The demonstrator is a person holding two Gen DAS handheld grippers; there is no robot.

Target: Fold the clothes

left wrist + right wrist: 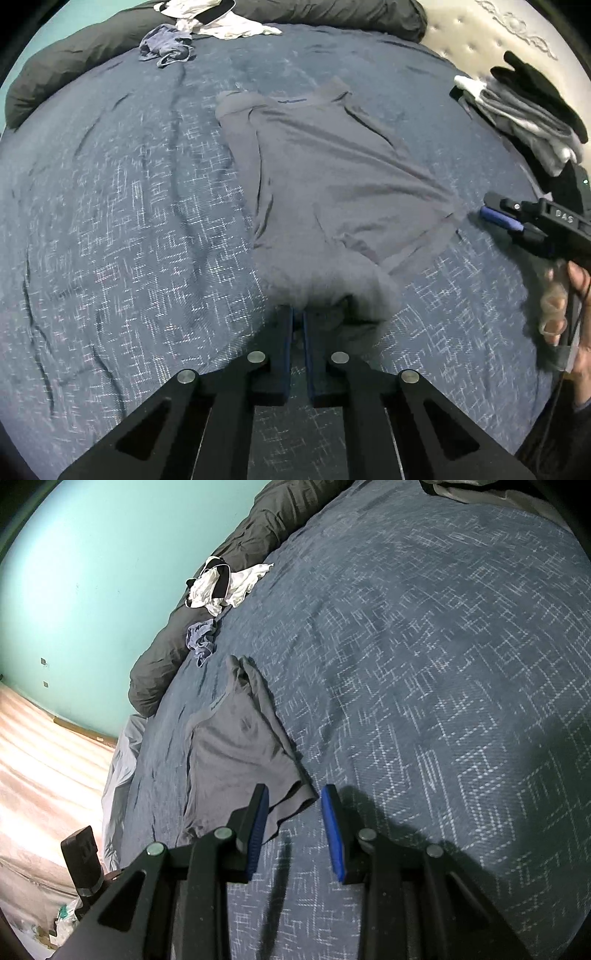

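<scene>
The left tongs (pixel 298 321) are pointing forward and low over the bed (pixel 110 229), and their two fingers are squeezed together on a bunched corner of the grey shirt (pixel 325 177), lifting that bit up off the blue blanket. The rest of the shirt is lying spread out in the middle of the bed, a bit wrinkly, with its neck end pointing away. The right tongs (pixel 293 825) are sitting just above the blanket with their blue pads wide apart — nothing is between them, and one corner of the shirt (pixel 236 753) is lying just beside the left pad. The left view is showing things the right view is not: the right tongs (pixel 498 218) from the side, coming in by the shirt's edge, the person's hand (pixel 569 306) gripping the handle, and a stack of folded clothes (pixel 528 114) in grey, white and black near the padded headboard (pixel 480 40). The right view is showing its own things — a green wall (pixel 92 572), a sunny floor (pixel 44 760) beside the bed, and a dark handle-like thing low in the left corner that is too unclear to name. Both views are showing a small crumpled blue cloth (pixel 166 46) and a white and black garment (pixel 221 22) lying far away by the dark rolled blanket (pixel 74 55).
</scene>
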